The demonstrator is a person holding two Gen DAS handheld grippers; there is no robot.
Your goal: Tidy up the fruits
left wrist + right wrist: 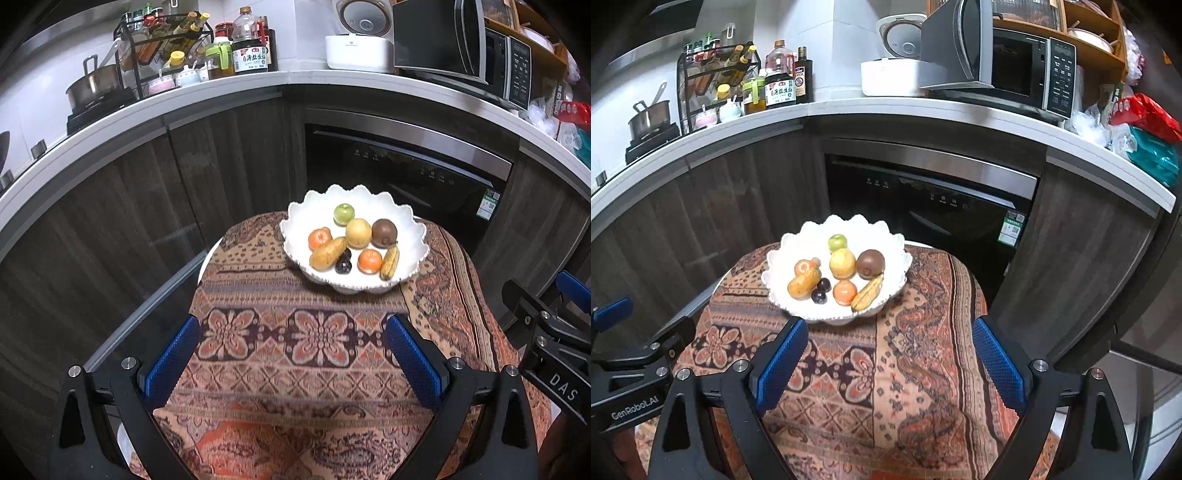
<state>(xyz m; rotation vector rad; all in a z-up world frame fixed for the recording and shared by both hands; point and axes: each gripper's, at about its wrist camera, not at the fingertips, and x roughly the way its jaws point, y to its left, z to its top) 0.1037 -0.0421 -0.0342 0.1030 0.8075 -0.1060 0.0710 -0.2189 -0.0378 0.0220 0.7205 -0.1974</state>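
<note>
A white scalloped bowl point(410, 221) stands at the far end of a small table with a patterned cloth point(295, 369). In it lie a green apple point(344, 214), a yellow fruit point(358, 232), a brown kiwi point(384, 232), two oranges point(370, 260), a pear point(328, 253), a small banana point(390, 263) and dark plums point(343, 264). The bowl also shows in the right wrist view point(901, 266). My left gripper point(291, 354) is open and empty, well short of the bowl. My right gripper point(890, 362) is open and empty, just short of the bowl's near rim.
Behind the table run dark wood cabinets and a black dishwasher point(934, 206). The white counter point(221, 92) above holds a pot, a bottle rack, a rice cooker point(360, 40) and a microwave point(1015, 66) with its door open. The table edges drop off left and right.
</note>
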